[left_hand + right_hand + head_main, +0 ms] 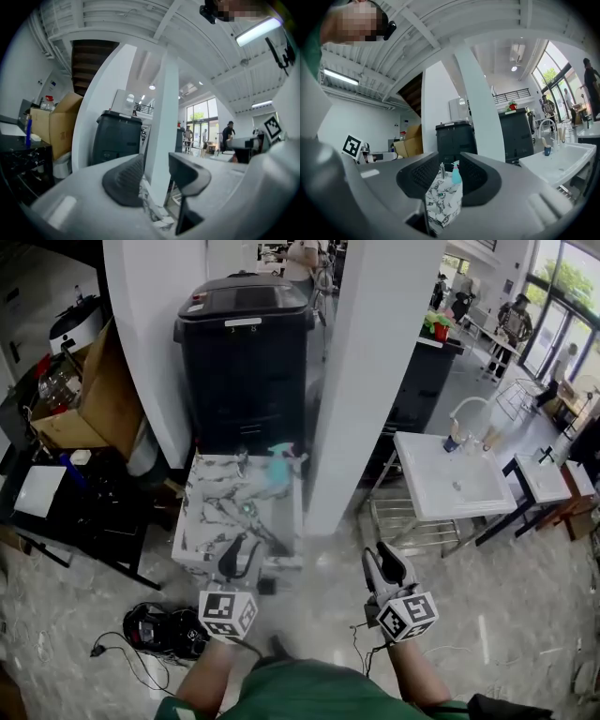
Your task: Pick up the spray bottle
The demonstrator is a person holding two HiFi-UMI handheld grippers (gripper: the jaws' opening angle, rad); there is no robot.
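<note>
A teal spray bottle (pixel 278 468) stands at the far right of a small marble-patterned table (pixel 211 521). In the right gripper view the spray bottle (pixel 456 176) shows far off on the table (pixel 440 204), framed by the jaws. My left gripper (pixel 239 551) hovers over the table's near edge, open and empty. My right gripper (pixel 382 557) is off to the table's right over the floor, also open and empty. In the left gripper view the left gripper (pixel 157 176) points past a white pillar (pixel 161 136); the bottle is hidden there.
A black bin (pixel 246 352) stands right behind the table, between two white pillars (pixel 370 381). A white sink stand (pixel 450 479) is at the right. A cardboard box (pixel 89 399) and dark shelves are at the left. A black device with cables (pixel 164 629) lies on the floor.
</note>
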